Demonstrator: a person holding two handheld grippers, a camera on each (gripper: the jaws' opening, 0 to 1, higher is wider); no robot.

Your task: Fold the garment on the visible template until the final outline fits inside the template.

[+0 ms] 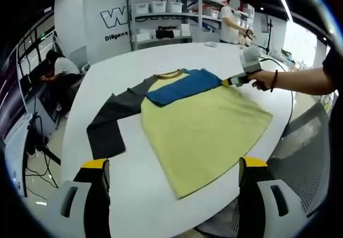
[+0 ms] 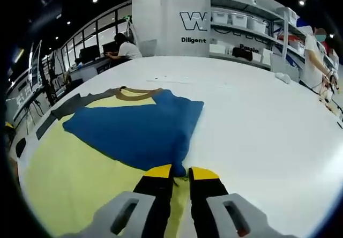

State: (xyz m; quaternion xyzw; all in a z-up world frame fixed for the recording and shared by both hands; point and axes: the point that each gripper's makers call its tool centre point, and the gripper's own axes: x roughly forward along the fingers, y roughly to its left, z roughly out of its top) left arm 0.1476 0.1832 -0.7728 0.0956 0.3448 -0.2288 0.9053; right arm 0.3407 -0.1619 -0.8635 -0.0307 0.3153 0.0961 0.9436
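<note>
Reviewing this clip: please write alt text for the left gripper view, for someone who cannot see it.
A yellow shirt lies flat on a white table, its blue sleeve folded across the chest and its dark grey sleeve spread out. The right gripper, held by a hand, pinches the blue sleeve's end; the left gripper hovers open.

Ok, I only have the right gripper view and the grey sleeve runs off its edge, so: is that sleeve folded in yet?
Observer: No. In the left gripper view the grey sleeve lies spread out on the table, bent at the elbow, beside the shirt's yellow body.
Operator: And the left gripper, is it on the fabric?
Observer: The left gripper is open, jaws wide apart, with the near corner of the hem seen between them.
</note>
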